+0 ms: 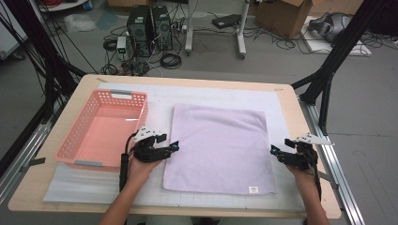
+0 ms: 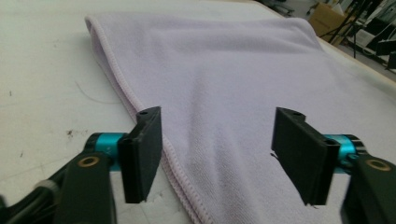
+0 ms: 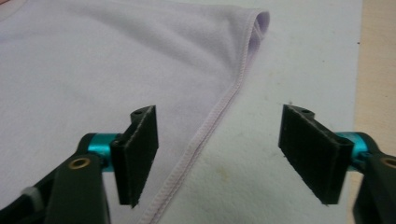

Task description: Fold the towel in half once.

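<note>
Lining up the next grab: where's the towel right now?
In the high view the lilac towel lies flat mid-table on the white mat, right of the pink basket.

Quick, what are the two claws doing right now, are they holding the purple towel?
Left gripper: open, holding nothing, at the towel's left edge.
Right gripper: open, holding nothing, over the towel's right edge.

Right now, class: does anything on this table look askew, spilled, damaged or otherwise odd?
Nothing stands out. The lilac towel lies flat and folded on the white mat, its edges fairly square to it. The pink basket sits upright beside it. Both the left gripper and the right gripper are open, holding nothing.
</note>
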`<state>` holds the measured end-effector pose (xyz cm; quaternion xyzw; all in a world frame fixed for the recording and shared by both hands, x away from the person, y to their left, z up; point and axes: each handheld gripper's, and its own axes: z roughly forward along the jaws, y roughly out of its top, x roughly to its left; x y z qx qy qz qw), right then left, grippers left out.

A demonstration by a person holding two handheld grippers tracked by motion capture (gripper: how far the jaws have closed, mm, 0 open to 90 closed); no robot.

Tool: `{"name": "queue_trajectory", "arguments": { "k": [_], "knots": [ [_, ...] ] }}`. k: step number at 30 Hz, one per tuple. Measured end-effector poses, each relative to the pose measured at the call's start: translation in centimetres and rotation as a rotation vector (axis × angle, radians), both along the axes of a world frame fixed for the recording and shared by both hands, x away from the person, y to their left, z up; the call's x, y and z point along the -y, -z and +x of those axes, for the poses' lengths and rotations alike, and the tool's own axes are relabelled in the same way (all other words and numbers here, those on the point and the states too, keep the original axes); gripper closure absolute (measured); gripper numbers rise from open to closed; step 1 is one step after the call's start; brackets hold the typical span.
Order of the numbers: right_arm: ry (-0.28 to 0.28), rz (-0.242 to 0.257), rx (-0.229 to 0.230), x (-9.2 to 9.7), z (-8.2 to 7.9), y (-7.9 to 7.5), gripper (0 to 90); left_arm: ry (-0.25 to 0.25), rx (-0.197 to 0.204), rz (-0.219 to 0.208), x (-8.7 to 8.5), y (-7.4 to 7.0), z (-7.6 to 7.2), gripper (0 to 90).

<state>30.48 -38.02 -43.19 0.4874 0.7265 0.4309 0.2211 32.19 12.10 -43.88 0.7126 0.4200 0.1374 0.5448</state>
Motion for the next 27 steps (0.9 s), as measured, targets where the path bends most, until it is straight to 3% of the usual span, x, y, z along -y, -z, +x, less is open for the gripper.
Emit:
{"name": "queue_trajectory", "arguments": {
  "k": [5, 11, 27],
  "knots": [
    [-0.006, 0.023, 0.025, -0.1, -0.6, -0.1, 21.0, 0.008, 0.017, -0.017, -0.1, -0.3, -0.2, 16.2],
    [-0.022, 0.023, 0.056, -0.6, -0.7, -0.6, 21.0, 0.018, 0.017, -0.026, -0.1, -0.3, -0.2, 16.3],
    [-0.033, 0.017, 0.069, -0.7, -0.9, -0.9, 21.0, 0.033, 0.025, -0.024, -0.1, -0.3, -0.2, 18.8]
  ]
}}
